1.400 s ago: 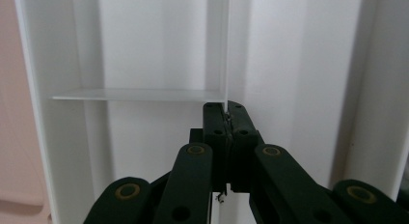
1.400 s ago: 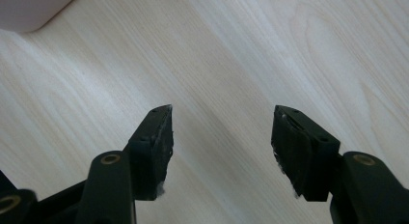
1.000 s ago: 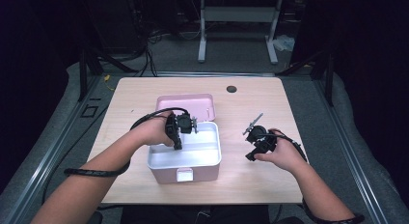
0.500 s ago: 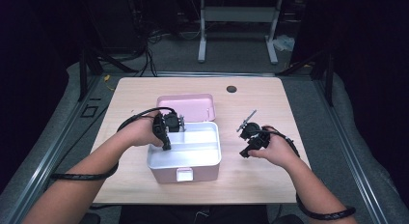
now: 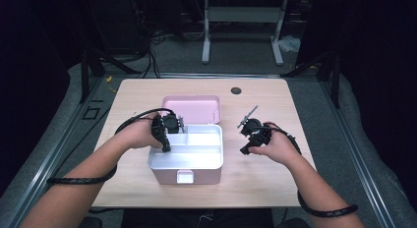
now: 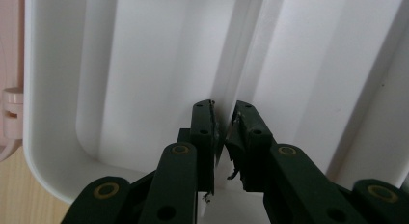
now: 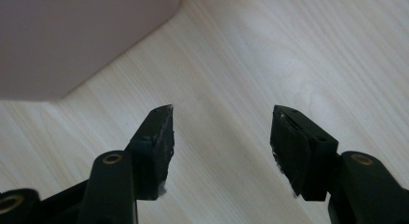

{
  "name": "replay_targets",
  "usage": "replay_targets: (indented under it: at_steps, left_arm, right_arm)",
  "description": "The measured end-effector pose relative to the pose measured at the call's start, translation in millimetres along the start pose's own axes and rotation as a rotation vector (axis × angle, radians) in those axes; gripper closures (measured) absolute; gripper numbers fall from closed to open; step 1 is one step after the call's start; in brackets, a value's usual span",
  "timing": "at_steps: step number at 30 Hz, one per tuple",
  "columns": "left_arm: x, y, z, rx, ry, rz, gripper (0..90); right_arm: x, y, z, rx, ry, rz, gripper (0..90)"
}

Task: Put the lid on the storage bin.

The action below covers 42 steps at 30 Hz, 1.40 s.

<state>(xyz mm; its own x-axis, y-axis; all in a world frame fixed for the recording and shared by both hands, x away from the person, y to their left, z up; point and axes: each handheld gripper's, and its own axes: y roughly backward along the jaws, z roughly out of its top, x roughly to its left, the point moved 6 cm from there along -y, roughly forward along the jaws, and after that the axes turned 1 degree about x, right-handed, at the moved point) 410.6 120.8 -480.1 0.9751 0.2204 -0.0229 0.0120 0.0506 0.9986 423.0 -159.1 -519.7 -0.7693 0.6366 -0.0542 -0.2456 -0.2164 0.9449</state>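
Noting left gripper (image 6: 224, 113) down inside white tray (image 5: 196, 156) of pink lunch box (image 5: 167, 175), box sitting at table (image 5: 265, 188) centre, pink lid (image 5: 192, 109) lying open behind it and touching its far edge.

Recording jaws as having just been opening: now standing narrow, straddling tray divider (image 6: 241, 50), with the divider between the pads (image 6: 205, 132). Pads apparently just off the wall, not pinching it. Judging this as letting go of the divider after a pinch, or re-seating for a fresh one; tray not yet being lifted out of the box.

Logging right gripper (image 7: 222, 118) as wide and empty, hovering over bare wood just beside the box's pink corner, well clear of the tray; in the high view, sitting right of the box (image 5: 245, 150).

Comparing with one second back: left hand shifting leftward along the tray, from mid-tray toward its left compartment. Right hand drifting slightly toward the box. Box, tray and lid staying put.
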Motion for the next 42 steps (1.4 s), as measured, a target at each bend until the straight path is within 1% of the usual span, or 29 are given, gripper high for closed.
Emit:
replay_targets:
  at_steps: [3, 4, 5, 6, 7, 10, 11, 12, 13, 15, 18, 22, 26, 28, 29, 31, 35, 39, 42]
  left_arm:
    - [-1.6, -0.3, -0.1, -0.002, 0.009, 0.009, 78.3]
    - [-2.8, -0.5, 0.1, 0.000, 0.013, 0.009, 76.0]
    - [-3.8, -0.4, 0.7, 0.010, 0.008, 0.017, 74.0]
    - [-4.1, -0.5, 1.0, 0.013, 0.005, 0.021, 73.8]
    - [-4.6, -0.9, 1.3, 0.013, 0.007, 0.025, 73.6]
    - [-4.4, -1.2, 2.1, 0.017, 0.018, 0.024, 73.6]
    - [-4.4, -1.1, 2.2, 0.021, 0.017, 0.025, 73.6]
    - [-4.5, -1.2, 2.5, 0.022, 0.017, 0.026, 73.6]
    - [-4.6, -0.7, 2.4, 0.030, 0.020, 0.027, 73.6]
    - [-4.8, -0.8, 2.4, 0.030, 0.023, 0.030, 73.6]
    - [-5.3, -1.4, 2.2, 0.018, 0.029, 0.033, 73.6]
    - [-5.4, -1.2, 1.6, 0.015, 0.030, 0.038, 73.6]
    - [-5.5, -0.9, 1.0, 0.013, 0.032, 0.043, 73.6]
    - [-5.7, -1.0, 0.8, 0.008, 0.039, 0.041, 73.6]
    - [-5.9, -1.2, 0.8, 0.008, 0.042, 0.041, 73.6]
    - [-6.0, -1.0, 1.1, 0.014, 0.048, 0.043, 73.6]
    - [-6.1, -1.6, 2.1, 0.017, 0.056, 0.046, 73.6]
    - [-5.8, -1.6, 2.2, 0.016, 0.054, 0.040, 73.7]
    - [-5.6, -1.5, 2.1, 0.016, 0.051, 0.040, 73.7]
  right_arm:
    - [-3.3, 2.6, 9.0, -0.012, -0.011, -0.009, 41.1]
    - [-4.8, 3.6, 12.3, -0.012, -0.018, -0.014, 41.1]
    - [-6.1, 4.9, 15.7, -0.010, -0.025, -0.019, 41.1]
    - [-6.8, 5.8, 20.8, -0.023, -0.036, -0.003, 41.2]
    - [-8.0, 7.3, 23.6, -0.022, -0.037, -0.008, 41.3]
    - [-9.9, 11.4, 35.7, -0.047, -0.065, 0.015, 41.3]
    - [-11.2, 13.7, 39.2, -0.042, -0.067, -0.002, 41.3]
    - [-10.6, 13.7, 44.2, -0.073, -0.077, 0.040, 41.2]
    - [-13.0, 17.5, 46.3, -0.032, -0.079, -0.025, 40.9]
    - [-14.2, 19.3, 55.4, -0.046, -0.090, -0.025, 40.2]
    - [-15.8, 20.9, 65.8, -0.052, -0.106, -0.021, 38.8]
    - [-18.4, 21.7, 79.1, -0.061, -0.120, -0.023, 38.3]
    - [-18.6, 22.3, 90.6, -0.064, -0.135, -0.015, 38.3]
    - [-16.7, 21.0, 97.5, -0.097, -0.140, 0.036, 38.3]
    - [-16.7, 20.9, 99.2, -0.098, -0.139, 0.036, 38.3]
    - [-18.3, 20.8, 103.4, -0.094, -0.138, 0.020, 38.3]
    - [-23.0, 18.4, 109.7, -0.095, -0.163, 0.021, 38.1]
    - [-27.6, 16.6, 116.3, -0.111, -0.188, 0.024, 38.2]
    - [-30.1, 14.0, 120.8, -0.109, -0.199, 0.029, 40.4]
